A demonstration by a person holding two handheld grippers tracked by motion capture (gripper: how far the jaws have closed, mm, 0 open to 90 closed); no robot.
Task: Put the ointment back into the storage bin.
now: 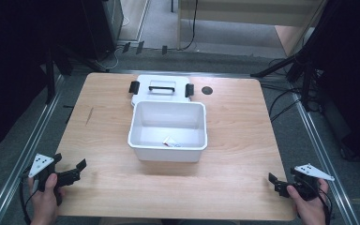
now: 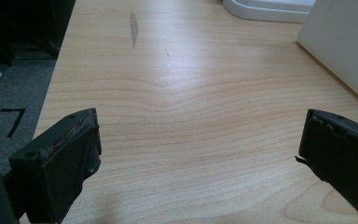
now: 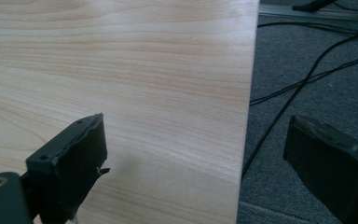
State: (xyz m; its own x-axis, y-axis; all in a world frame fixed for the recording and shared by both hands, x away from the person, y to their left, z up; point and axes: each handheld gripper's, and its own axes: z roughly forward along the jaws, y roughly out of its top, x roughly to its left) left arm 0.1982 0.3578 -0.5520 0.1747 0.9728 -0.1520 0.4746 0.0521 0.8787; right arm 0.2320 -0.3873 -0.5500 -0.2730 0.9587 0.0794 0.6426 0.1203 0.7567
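Nothing is underway yet, as I judge it: both grippers wait at the near table corners, left gripper [image 1: 70, 172] and right gripper [image 1: 278, 183], jaws spread, gripping nothing. The bin [image 1: 168, 143] sits mid-table, lid [image 1: 161, 88] behind it. Next probably needs a reach inward. The high view shows 1 small item [image 1: 171, 142] inside the bin; the left gripper view catches just its wall [image 2: 345, 46].

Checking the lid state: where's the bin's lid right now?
High view: the lid lies flat on the table, off the bin, touching its far side near the table's far edge.
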